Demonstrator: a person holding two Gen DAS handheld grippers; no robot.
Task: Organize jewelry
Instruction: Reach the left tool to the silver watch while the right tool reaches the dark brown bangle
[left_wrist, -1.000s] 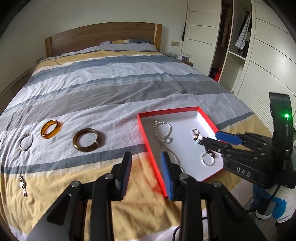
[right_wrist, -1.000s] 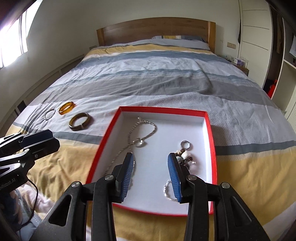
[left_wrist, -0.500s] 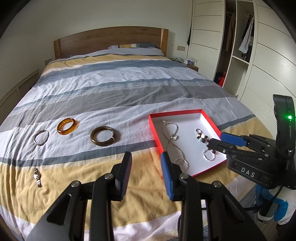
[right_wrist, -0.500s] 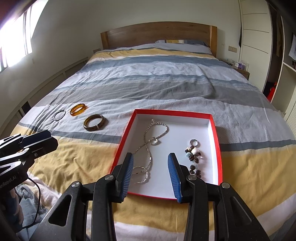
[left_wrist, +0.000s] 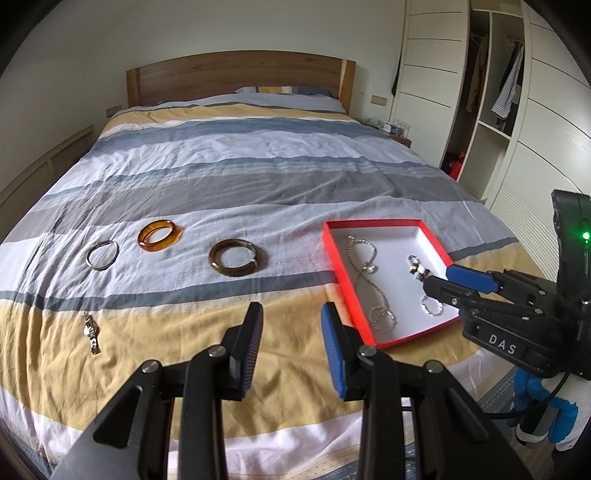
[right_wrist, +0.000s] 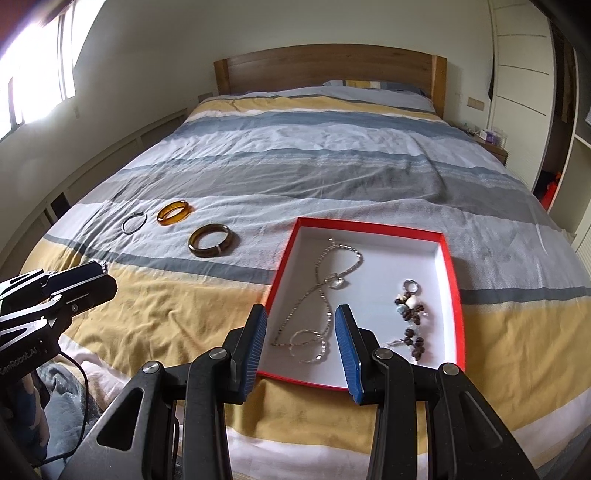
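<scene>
Both grippers (left_wrist: 291, 325) (right_wrist: 300, 332) tilted down, empty.

Daylight, bright, soft and even on the bed (left_wrist: 258, 177). Source is a window (right_wrist: 40, 62) at upper left of the right wrist view, blown out to white glare. Shadows faint; a red tint from the red box (right_wrist: 452, 280) wall spills onto the cover at its left edge. Strong fisheye: headboard (left_wrist: 236, 77) and wardrobe (left_wrist: 436, 81) lines bow, corners vignette to black. Both views sharp mid-frame, slightly soft at the rims. Green LED on the right tool (left_wrist: 586, 235) flares a little.
</scene>
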